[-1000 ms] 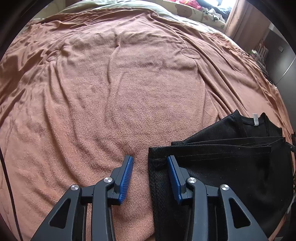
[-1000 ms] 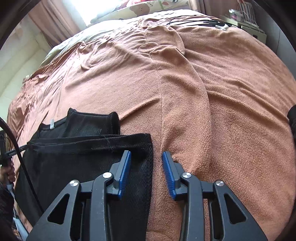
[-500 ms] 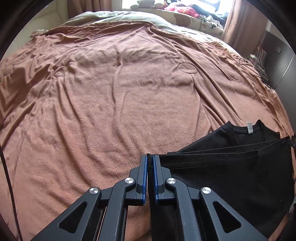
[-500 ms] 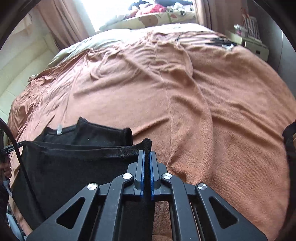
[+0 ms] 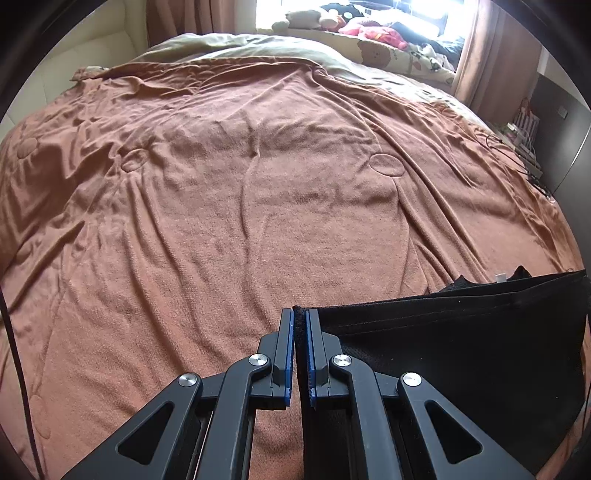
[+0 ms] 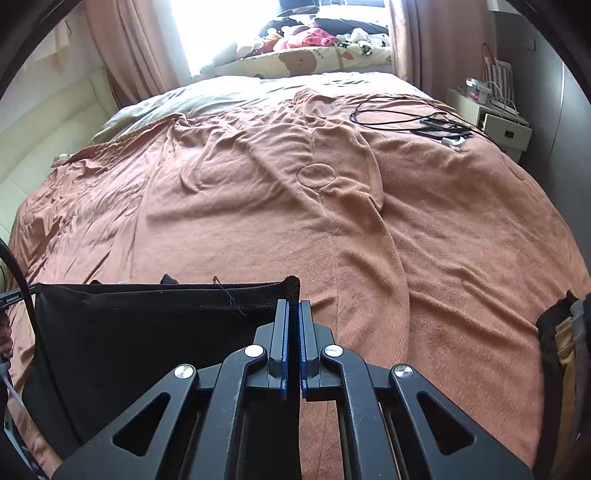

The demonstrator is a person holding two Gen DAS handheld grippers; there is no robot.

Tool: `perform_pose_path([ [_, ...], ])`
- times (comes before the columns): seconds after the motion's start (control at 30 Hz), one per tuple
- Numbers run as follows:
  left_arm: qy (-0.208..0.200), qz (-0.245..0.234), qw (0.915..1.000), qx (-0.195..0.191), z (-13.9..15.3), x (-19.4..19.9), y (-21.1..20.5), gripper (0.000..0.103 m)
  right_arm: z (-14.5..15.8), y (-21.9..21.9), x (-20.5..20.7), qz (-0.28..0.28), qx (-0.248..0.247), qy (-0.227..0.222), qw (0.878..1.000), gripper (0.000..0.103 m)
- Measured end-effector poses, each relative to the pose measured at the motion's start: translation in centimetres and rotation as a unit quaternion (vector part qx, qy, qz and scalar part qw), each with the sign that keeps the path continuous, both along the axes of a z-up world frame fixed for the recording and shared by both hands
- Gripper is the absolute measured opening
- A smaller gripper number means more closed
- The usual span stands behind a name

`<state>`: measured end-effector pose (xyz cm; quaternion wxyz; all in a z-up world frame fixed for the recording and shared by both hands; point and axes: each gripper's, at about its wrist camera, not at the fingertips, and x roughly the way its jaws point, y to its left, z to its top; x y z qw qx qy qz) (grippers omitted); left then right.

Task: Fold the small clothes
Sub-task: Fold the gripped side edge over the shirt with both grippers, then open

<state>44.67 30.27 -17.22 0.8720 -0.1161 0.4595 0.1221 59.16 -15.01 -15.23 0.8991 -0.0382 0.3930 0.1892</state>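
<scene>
Two tools (image 5: pixel 300 314) (image 6: pixel 293 304) clamped on black garment's (image 5: pixel 461 350) corners.

A wide bed (image 6: pixel 461 229) fills my view, covered by a rumpled rust-brown blanket (image 5: pixel 229 206) with a pale sheet (image 6: pixel 221 99) showing at its far end. Beyond it a bright window (image 6: pixel 229 22) glares white, hung with pinkish-brown curtains (image 6: pixel 125 51) on both sides. Soft toys (image 6: pixel 303 37) and a bear-print pillow (image 6: pixel 306 61) lie along the sill end. To my right stands a cream nightstand (image 6: pixel 506 129) by a dark wall; black cables (image 6: pixel 410 114) sprawl over the blanket near it. A cream padded wall (image 6: pixel 44 122) runs on my left
</scene>
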Motion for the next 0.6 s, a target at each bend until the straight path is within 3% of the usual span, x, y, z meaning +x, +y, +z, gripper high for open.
perform_pose_path([
  [0.3, 0.041, 0.01, 0.9991, 0.002, -3.3, 3.2, 0.8, 0.006, -3.1, 2.7, 5.1, -0.02, -0.033, 0.043, 0.998, 0.001],
  [0.6, 0.054, 0.014, 0.9984, 0.012, -4.3, 4.2, 1.0, 0.006, -4.4, 4.3, 7.5, -0.021, -0.05, 0.049, 0.997, 0.001],
])
